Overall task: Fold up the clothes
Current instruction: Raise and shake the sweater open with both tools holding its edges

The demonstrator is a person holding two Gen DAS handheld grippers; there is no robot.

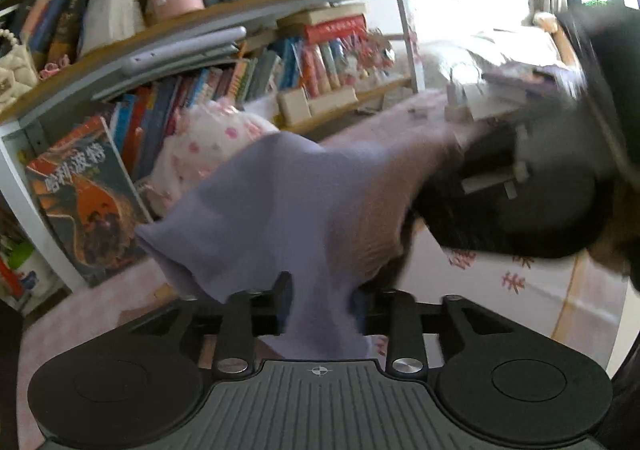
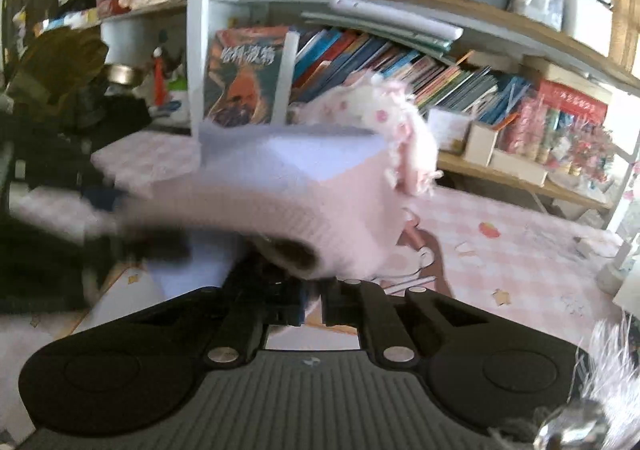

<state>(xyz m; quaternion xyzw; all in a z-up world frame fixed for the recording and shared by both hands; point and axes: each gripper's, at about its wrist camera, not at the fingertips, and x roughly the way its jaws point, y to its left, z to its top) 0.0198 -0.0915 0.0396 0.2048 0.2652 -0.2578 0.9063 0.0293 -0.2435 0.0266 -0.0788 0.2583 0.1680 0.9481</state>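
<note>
A knit garment (image 1: 280,210), lavender shading into pale pink, hangs in the air between both grippers above the table. In the left wrist view my left gripper (image 1: 322,306) is shut on a lavender edge, and the cloth fans up and to the right. Its pink end runs to my right gripper (image 1: 516,202), a blurred black shape. In the right wrist view the garment (image 2: 288,178) stretches leftward, and my right gripper (image 2: 314,304) is shut on its pink lower edge. The left gripper (image 2: 52,250) is a dark blur at the far left.
A pink checked tablecloth (image 2: 500,250) covers the table. A frilly white garment with pink dots (image 1: 212,146) lies against the bookshelf (image 1: 240,6), which is packed with books. Small items sit on the cloth at the right (image 2: 490,229).
</note>
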